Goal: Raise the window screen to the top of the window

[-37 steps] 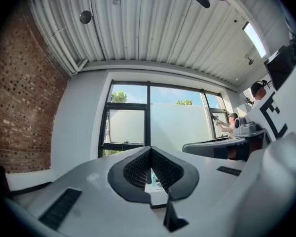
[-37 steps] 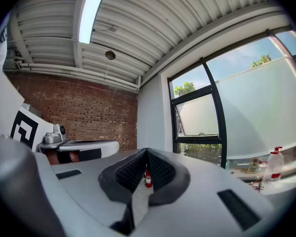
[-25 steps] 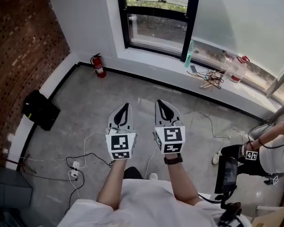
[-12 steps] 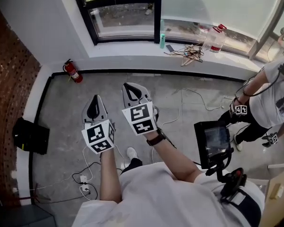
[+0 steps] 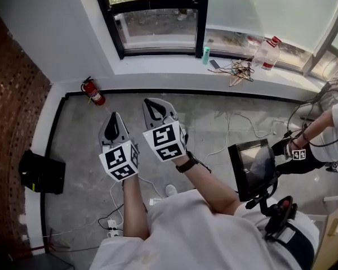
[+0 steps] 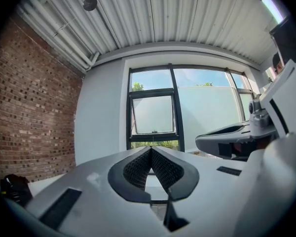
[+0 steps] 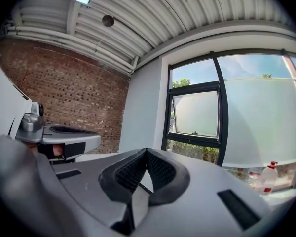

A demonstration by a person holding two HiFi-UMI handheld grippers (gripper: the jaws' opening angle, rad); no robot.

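Both grippers are held out side by side over the concrete floor (image 5: 225, 114), aimed at the window and well short of it. Left gripper (image 5: 115, 120): jaws fully closed, pads meeting, nothing between them. Right gripper (image 5: 153, 104): same, closed on nothing, just beside the left and a bit ahead. A small monitor (image 5: 252, 161) on a rig sits at the person's right. A power strip (image 5: 111, 225) with cables lies on the floor near the feet. A red fire extinguisher (image 5: 94, 91) stands in the corner by the brick wall (image 5: 11, 94). On the windowsill (image 5: 174, 67) are a teal bottle (image 5: 206, 55), a tangle of wires (image 5: 239, 71) and a clear red-capped bottle (image 5: 268, 50). The window screen (image 5: 259, 10) is a pale sheet over the wide pane right of the black mullion (image 5: 200, 13). Its top edge is short of the frame's top, with blue sky above it.
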